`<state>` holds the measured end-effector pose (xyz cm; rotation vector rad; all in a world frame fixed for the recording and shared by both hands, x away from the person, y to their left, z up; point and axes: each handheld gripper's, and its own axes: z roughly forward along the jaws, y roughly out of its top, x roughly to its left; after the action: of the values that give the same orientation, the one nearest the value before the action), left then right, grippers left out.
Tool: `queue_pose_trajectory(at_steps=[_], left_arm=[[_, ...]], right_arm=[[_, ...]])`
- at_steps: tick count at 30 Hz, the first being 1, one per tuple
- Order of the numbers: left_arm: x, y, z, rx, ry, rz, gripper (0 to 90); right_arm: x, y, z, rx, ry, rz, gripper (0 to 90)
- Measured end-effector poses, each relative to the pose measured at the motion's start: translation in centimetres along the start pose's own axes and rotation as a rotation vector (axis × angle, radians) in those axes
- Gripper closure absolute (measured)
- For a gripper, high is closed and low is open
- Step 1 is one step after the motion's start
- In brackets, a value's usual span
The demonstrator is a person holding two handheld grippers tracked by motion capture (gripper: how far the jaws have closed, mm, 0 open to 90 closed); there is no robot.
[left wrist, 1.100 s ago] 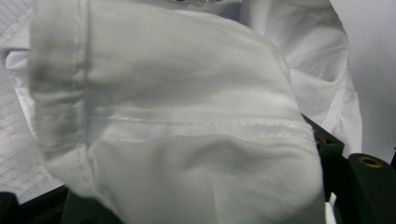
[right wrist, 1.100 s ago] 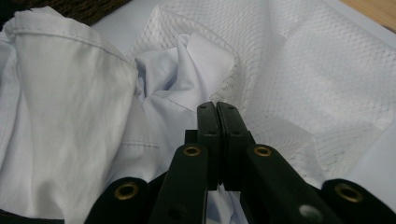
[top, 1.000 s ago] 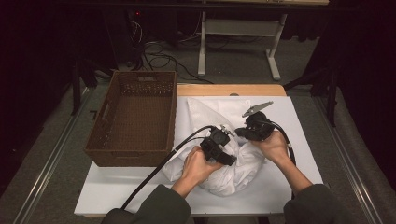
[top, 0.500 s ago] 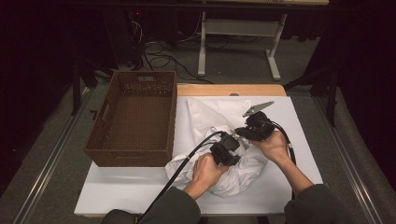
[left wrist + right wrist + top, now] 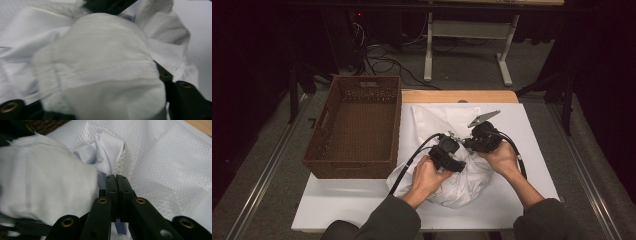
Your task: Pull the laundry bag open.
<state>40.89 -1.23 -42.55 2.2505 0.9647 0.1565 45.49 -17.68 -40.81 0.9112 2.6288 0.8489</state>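
The right gripper [image 5: 116,178] has its jaws pressed flat together, and a thin fold of the white cloth [image 5: 47,187] appears to run down between them where the fabric meets their tips, though the pinch itself is partly hidden. Just beyond those tips lies a mesh bag [image 5: 160,170], its netted wall spread out ahead and to the right of the jaws, with a peak of the cloth standing up in its mouth. To the left of the right jaws a large bunch of the cloth swells up close against them. The left gripper [image 5: 451,156] has a thick wad of cloth [image 5: 100,70] sitting between its jaws, which stand apart at either side of it; they have just been opening, and it cannot be told whether the pads press on the fabric. Past that wad, more loose cloth trails away ahead and to the right. In the high view the two grippers face each other over the heap of cloth [image 5: 462,185], the right gripper [image 5: 469,144] close beside the left, on a white table [image 5: 352,205], with a basket [image 5: 354,130] off to the left gripper's outer side.
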Motion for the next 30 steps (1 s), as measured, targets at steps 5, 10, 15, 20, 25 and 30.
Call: queue_pose_trajectory(at_steps=[5,10,15,20,25,30], left_arm=[[1.2,-0.3,-3.2,-0.028,0.023,-0.001,35.6],[2.7,-0.7,-4.3,-0.022,0.06,-0.003,35.3],[3.7,-1.0,-1.3,0.077,0.046,0.004,41.6],[4.6,-1.7,2.0,0.124,-0.109,-0.049,68.3],[3.9,-1.8,2.0,0.134,-0.166,-0.013,83.8],[1.9,-1.8,0.6,0.102,-0.205,0.061,85.2]], right_arm=[[0.4,0.2,0.0,-0.003,-0.006,-0.003,90.0],[0.8,0.3,0.1,0.004,-0.013,0.001,90.0],[0.8,0.3,0.1,0.014,-0.019,0.007,90.0],[0.7,0.3,0.1,0.018,-0.024,0.012,90.0],[0.5,0.3,0.2,0.011,-0.025,0.014,90.0],[0.9,0.6,0.1,-0.016,-0.021,0.004,90.0]])
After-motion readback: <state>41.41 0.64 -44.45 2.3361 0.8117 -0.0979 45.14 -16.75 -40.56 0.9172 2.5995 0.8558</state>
